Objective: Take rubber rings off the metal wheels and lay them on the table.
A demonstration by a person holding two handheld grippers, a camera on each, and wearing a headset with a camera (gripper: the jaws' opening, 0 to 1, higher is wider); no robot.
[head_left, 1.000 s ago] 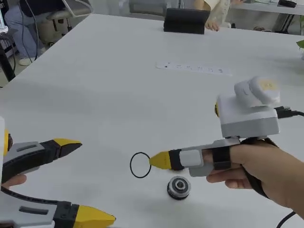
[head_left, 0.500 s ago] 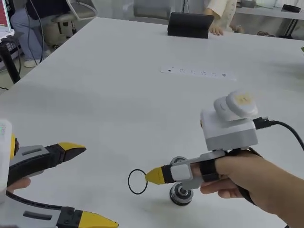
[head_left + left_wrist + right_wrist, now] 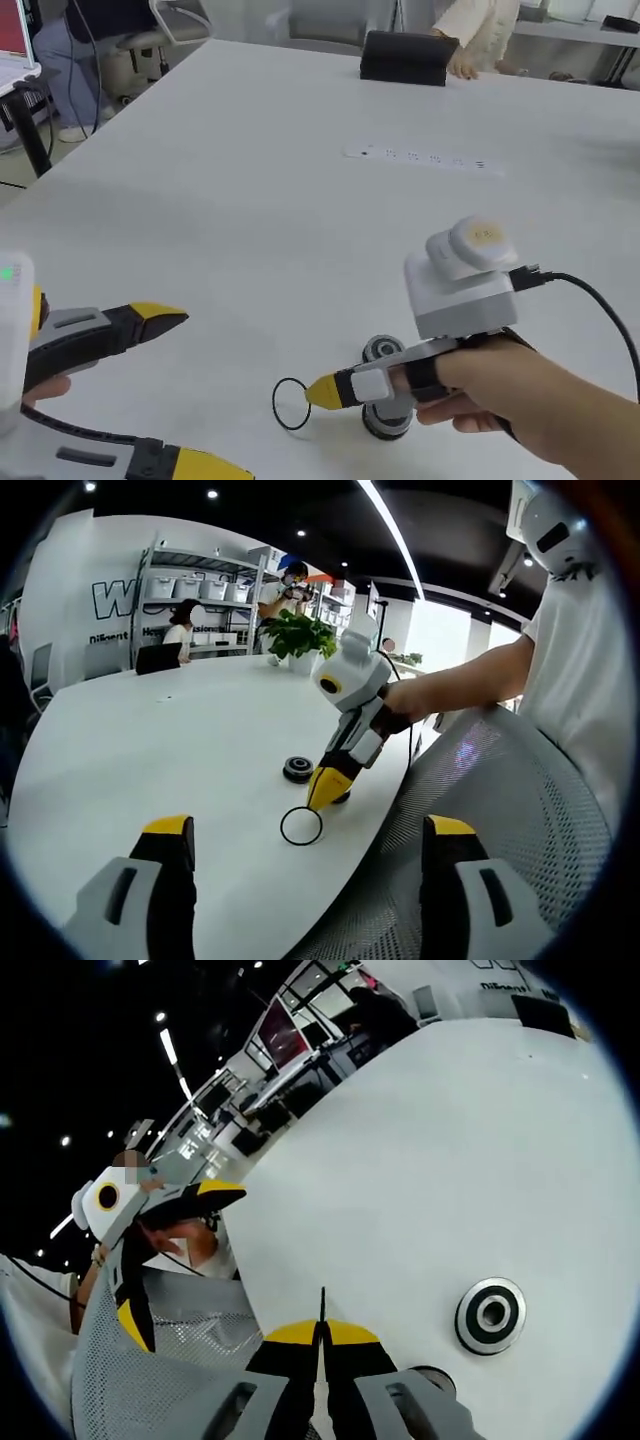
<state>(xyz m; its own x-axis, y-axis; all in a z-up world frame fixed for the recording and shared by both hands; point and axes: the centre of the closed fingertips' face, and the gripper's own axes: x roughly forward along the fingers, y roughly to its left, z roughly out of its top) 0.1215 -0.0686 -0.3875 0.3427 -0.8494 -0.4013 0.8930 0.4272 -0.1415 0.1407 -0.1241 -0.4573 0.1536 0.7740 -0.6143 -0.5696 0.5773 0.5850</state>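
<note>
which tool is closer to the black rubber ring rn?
Right. The right tool is shut on the edge of the ring. The left tool is open, off to the ring's left in the head view, and not touching it.

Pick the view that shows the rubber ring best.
Left gripper view: the rubber ring shows as a full loop against the white table, pinched by the right gripper. Head view also shows the loop, near the frame's bottom edge. Right gripper view sees it edge-on, a thin line.
</note>
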